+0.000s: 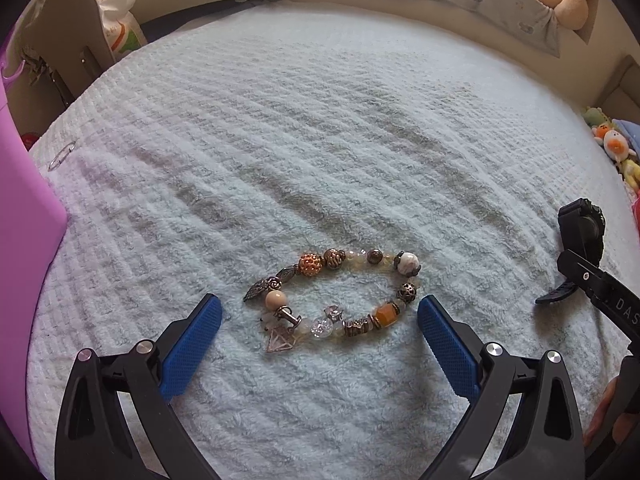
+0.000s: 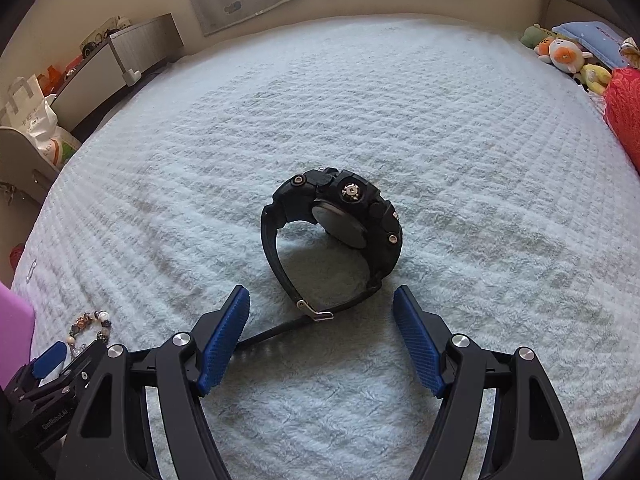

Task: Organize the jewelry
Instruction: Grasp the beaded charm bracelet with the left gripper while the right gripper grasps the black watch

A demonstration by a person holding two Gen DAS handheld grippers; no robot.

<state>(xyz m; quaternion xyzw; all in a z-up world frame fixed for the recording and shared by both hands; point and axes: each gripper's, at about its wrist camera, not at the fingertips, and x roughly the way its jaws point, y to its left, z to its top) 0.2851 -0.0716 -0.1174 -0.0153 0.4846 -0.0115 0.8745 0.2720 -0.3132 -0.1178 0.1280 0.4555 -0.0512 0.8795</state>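
A beaded bracelet (image 1: 332,298) with orange, bronze and clear beads and a diamond-shaped charm lies on the pale fluffy blanket (image 1: 320,140). My left gripper (image 1: 320,308) hangs just above it, open, with its blue pads on either side of the loop. A black wristwatch (image 2: 340,240) stands on its side on the blanket, strap buckled, the strap tail trailing towards the left finger. My right gripper (image 2: 322,300) is open just short of the buckle, touching nothing. The watch (image 1: 580,240) also shows at the right of the left wrist view, and the bracelet (image 2: 90,326) at the lower left of the right wrist view.
A pink box (image 1: 24,208) stands at the blanket's left edge, with a thin wire ring (image 1: 62,155) beside it. Plush toys (image 2: 564,56) and a red cushion (image 2: 624,112) sit at the far right. A chair (image 1: 64,52) and bags stand beyond the left edge.
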